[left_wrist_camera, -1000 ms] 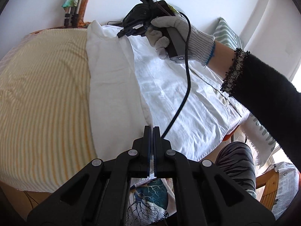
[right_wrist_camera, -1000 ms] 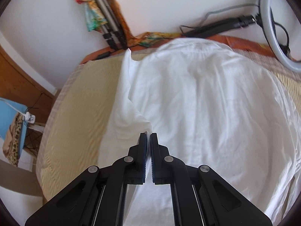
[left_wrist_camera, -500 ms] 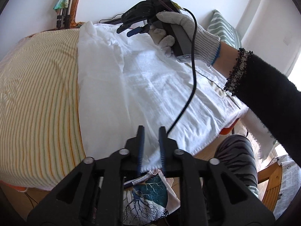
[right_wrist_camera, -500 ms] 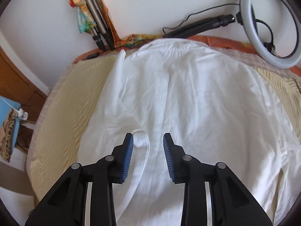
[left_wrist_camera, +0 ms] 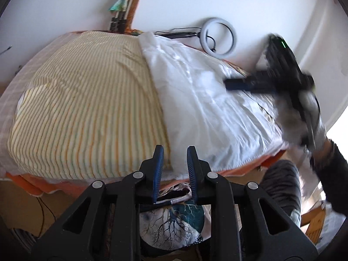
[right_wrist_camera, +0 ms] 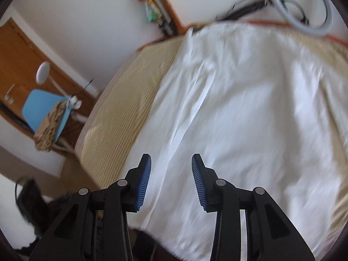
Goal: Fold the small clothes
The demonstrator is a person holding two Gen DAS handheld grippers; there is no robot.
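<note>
Right gripper [left_wrist_camera: 239, 84] and gloved hand [left_wrist_camera: 304, 117] motion-blurred; white garment [right_wrist_camera: 250, 108] smeared, cut by frame edge

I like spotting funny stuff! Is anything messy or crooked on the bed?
A little. The white shirt is wrinkled and hangs over the near edge of the striped bedcover. Nothing looks torn or spilled, though parts are blurred.

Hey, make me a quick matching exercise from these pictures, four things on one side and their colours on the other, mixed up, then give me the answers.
Things:
1. shirt
2. bed cover
3. chair
4. ring light

Colours:
A. light blue
B. plain white fabric
C. yellow with thin stripes
D. pale grey-white hoop

Pairs: 1-B, 2-C, 3-A, 4-D
</note>
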